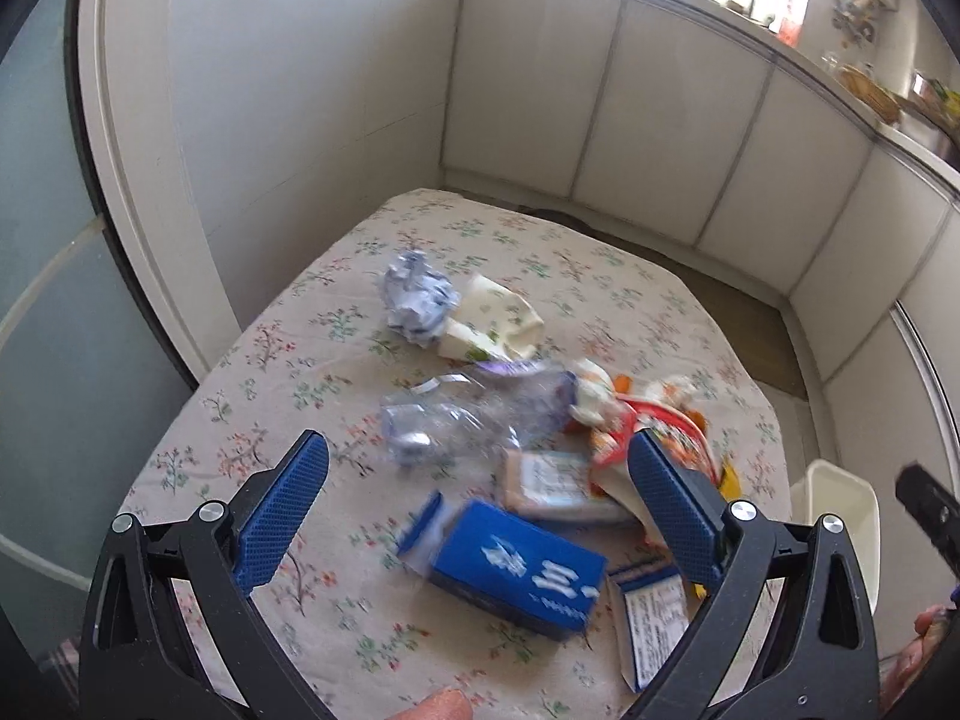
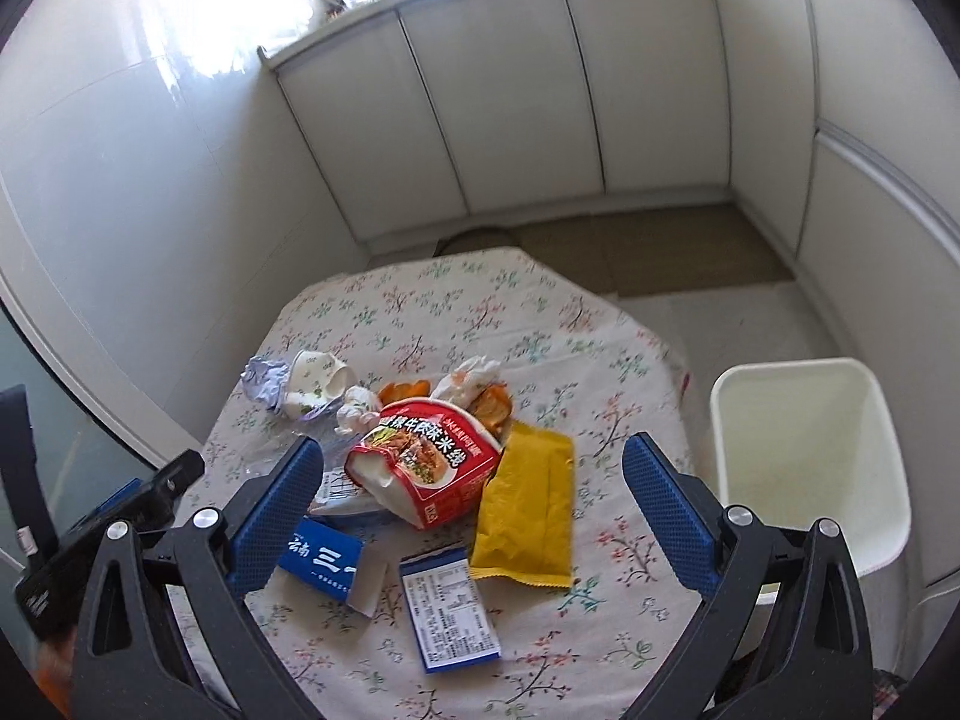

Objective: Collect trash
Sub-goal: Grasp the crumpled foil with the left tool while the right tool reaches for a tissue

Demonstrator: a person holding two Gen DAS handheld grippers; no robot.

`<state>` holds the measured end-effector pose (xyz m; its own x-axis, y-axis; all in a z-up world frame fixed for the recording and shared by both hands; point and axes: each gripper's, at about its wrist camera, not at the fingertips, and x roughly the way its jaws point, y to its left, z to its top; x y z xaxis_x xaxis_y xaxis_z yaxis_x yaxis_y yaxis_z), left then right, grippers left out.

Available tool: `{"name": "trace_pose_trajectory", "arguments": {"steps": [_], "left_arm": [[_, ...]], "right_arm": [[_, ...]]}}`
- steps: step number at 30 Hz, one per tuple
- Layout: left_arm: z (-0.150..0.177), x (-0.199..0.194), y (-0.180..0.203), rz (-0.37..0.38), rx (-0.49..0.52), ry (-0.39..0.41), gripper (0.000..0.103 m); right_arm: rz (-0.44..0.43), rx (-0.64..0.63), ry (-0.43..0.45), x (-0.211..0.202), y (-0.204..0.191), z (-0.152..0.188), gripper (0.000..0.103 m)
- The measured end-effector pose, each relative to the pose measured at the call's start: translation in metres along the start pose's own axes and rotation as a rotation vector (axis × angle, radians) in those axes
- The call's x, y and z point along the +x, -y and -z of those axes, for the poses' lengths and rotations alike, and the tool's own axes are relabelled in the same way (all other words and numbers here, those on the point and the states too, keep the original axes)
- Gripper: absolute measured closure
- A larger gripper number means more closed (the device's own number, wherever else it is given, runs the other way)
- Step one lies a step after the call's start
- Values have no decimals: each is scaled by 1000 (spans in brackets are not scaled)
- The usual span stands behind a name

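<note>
A kitchen corner with pale cabinet doors (image 2: 498,96) behind a desk (image 2: 420,312) under a floral cloth, its litter gathered toward the near half. From left to right: crumpled bluish paper (image 1: 417,300) touching a tipped paper cup (image 1: 492,321); a crushed clear bottle (image 1: 474,411) lying on its side; a blue carton (image 1: 516,567) nearest the left gripper (image 1: 477,516); a red noodle bowl (image 2: 429,465) on its side, leaning over a flat packet; a yellow sachet (image 2: 525,510) touching the bowl's right flank; a small printed box (image 2: 450,615) in front; and, off the desk's right edge, a white bin (image 2: 810,468), apparently empty. Both the left gripper and the right gripper (image 2: 468,513) hover above the pile with fingers spread wide, holding nothing — the step in hand is judged the first pick, with no item yet in the bin. The next move probably calls for lowering onto one loose piece, the carton or the sachet, closing, then carrying it rightward over the bin's rim. The overlapping bowl and packets may drag along — a likely nuisance.
</note>
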<state>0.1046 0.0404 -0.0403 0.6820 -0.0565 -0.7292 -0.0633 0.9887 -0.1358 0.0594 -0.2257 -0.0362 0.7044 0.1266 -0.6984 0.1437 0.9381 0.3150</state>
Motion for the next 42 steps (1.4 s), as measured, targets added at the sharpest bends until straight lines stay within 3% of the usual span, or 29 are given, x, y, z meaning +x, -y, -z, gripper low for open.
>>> {"name": "trace_pose_trajectory", "arguments": {"steps": [3, 7, 10, 13, 15, 18, 22, 28, 34, 38, 42], "left_arm": [[-30, 18, -24, 87, -93, -6, 7], [-61, 64, -44, 210, -196, -130, 7], [-68, 112, -53, 177, -238, -226, 7], [-70, 144, -71, 95, -310, -238, 7], [-69, 166, -82, 106, -384, -269, 7], [-69, 190, -91, 108, -435, -290, 12], [-76, 208, -97, 108, -429, -255, 28], [-81, 225, -89, 182, -390, -264, 53], [-86, 213, -70, 161, -293, -234, 58], [-91, 182, -55, 172, -230, -172, 59], [-90, 135, -42, 209, -183, -88, 59]], "right_arm": [[-44, 60, -75, 13, 13, -24, 6], [-219, 222, -18, 24, 41, -47, 6], [-280, 277, -18, 39, 56, -48, 6], [-376, 338, -124, 68, 66, -46, 6], [-408, 346, -158, 80, 67, -46, 6], [-390, 324, -196, 96, 66, -41, 6], [-338, 319, -251, 116, 64, -32, 6], [-305, 261, -268, 130, 53, -26, 6], [-278, 256, -298, 136, 53, -20, 6], [-235, 223, -309, 137, 50, -20, 6], [-114, 80, -300, 139, 25, -26, 6]]}}
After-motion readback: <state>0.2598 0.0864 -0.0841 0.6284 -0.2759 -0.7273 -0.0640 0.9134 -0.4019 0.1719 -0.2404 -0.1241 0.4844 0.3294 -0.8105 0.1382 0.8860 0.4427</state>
